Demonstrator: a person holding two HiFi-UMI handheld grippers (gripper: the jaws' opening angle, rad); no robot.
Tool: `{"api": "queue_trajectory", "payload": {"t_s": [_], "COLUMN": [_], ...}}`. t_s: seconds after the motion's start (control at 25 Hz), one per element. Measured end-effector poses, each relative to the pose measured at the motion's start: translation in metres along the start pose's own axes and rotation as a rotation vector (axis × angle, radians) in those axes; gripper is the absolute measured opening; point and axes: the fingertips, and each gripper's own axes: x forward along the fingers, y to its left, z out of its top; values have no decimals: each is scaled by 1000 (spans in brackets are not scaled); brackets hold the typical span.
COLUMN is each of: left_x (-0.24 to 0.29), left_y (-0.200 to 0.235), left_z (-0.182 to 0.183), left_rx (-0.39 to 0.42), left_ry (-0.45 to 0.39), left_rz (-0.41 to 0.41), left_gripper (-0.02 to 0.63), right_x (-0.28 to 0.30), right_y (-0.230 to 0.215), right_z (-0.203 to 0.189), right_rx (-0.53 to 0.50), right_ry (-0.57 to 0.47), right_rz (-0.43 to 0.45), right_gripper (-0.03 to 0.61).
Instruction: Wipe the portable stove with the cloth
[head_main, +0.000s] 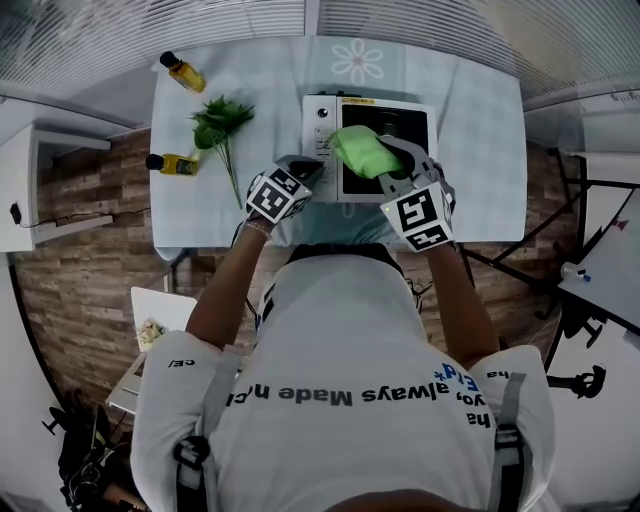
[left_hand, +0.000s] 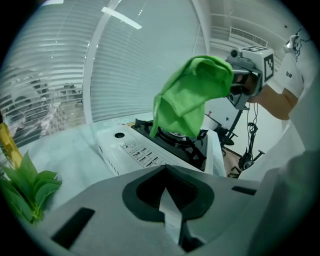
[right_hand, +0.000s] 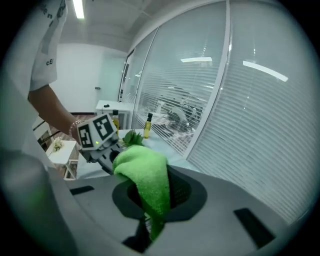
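Right gripper view: right gripper (right_hand: 150, 220) tight on cloth (right_hand: 147, 175) over stove (left_hand: 135, 150); left gripper (left_hand: 170, 200) empty, jaws together

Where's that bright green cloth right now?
In the head view the green cloth hangs from the right gripper, just right of centre, over the burner of the portable stove on the table.

White T-shirt (head_main: 340, 350) with dark lettering; grey left gripper (head_main: 306, 170) and right gripper (head_main: 392, 160), marker cubes (head_main: 278, 195)

Cool, even daylight through the blinds; strong fisheye bending and dark vignetted corners.
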Motion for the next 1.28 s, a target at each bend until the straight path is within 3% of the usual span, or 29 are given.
{"api": "queue_trajectory", "payload": {"t_s": [0.36,0.8,1.28], "left_x": [1,0,0], "left_y": [1,1,0], "left_z": [0,1,1], "left_rx": [-26,-34,-19], "left_ry": [-5,1,17], "left_rz": [-25,-31,-12], "left_gripper": [12,11,11], "right_x": [-1,48,82], "right_y": [101,200,223], "right_z": [-24,-87,-126], "right_rx": [40,-63,-5], "right_ry": [20,122,134], "right_rz": [142,293,313], "right_gripper": [23,23,23]}}
